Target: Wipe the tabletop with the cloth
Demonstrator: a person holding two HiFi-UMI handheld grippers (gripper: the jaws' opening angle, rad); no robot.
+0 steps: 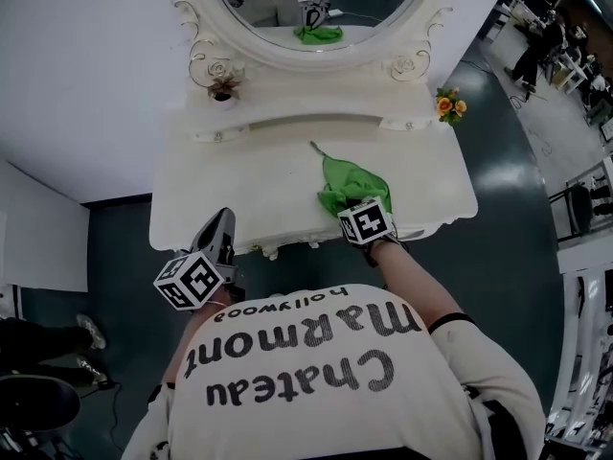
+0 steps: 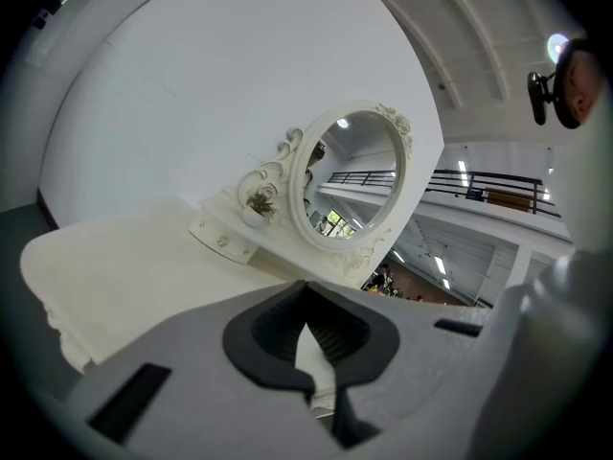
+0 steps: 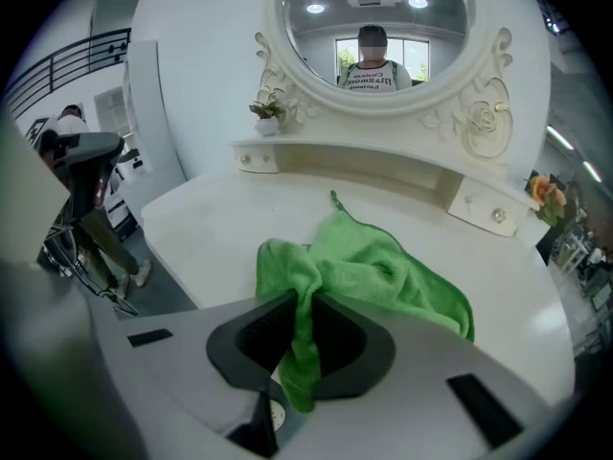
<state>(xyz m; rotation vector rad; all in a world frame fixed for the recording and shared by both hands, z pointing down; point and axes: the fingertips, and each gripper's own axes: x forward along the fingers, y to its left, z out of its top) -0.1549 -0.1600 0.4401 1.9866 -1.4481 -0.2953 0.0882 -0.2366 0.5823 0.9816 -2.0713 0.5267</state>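
Observation:
A green cloth point(image 1: 351, 183) lies bunched on the right half of the white vanity tabletop point(image 1: 239, 175), close to the front edge. My right gripper point(image 1: 351, 206) is at the cloth's near edge. In the right gripper view, the right gripper point(image 3: 305, 326) is shut on a fold of the cloth point(image 3: 378, 274), and the rest of the cloth spreads ahead over the tabletop point(image 3: 220, 220). My left gripper point(image 1: 224, 221) hovers at the table's front left edge. It is shut point(image 2: 312, 383) with nothing in it, and the tabletop point(image 2: 124, 266) lies beyond.
An oval mirror point(image 1: 316, 12) with a low shelf stands along the back of the table. A small potted plant point(image 1: 224, 89) sits at its left and orange flowers point(image 1: 448, 105) at its right. The dark floor point(image 1: 115, 238) surrounds the table. A stand with cables point(image 3: 86, 195) is at the left.

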